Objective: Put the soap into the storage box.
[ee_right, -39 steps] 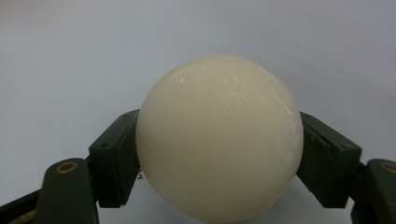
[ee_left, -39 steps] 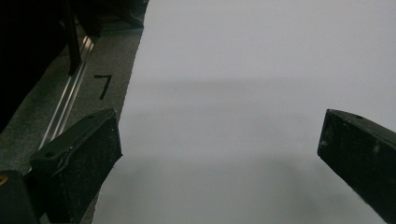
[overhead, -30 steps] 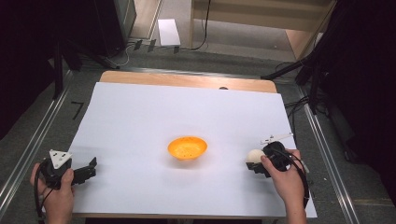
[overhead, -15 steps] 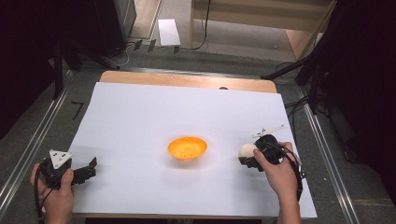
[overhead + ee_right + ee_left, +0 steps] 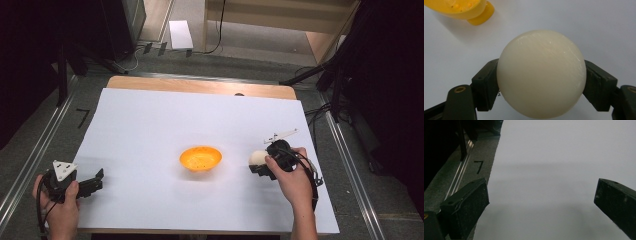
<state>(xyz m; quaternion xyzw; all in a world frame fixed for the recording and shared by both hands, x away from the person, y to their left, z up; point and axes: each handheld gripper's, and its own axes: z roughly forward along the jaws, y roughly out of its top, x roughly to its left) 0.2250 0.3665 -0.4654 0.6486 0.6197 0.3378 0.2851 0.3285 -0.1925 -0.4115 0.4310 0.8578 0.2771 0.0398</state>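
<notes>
The right tongs [image 5: 541, 82] already grasp the smooth cream-white ball [image 5: 541, 73], lifted just beside the orange plastic bowl [image 5: 200, 158]; placing it remains. The left tongs [image 5: 541, 202] rest released on the white surface [image 5: 150, 125].

Black mark like "7" [image 5: 478, 166] on grey floor [image 5: 456, 167] beside white sheet; no other text

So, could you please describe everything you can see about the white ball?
The white ball is round, cream-white and smooth, with faint scratches and a dull shine, like plastic or wax. The right claw is shut on it: one black jaw presses on each side. In the high view it sits at the right of the white table, right of the orange bowl and apart from it. Whether it touches the table I cannot tell.
</notes>
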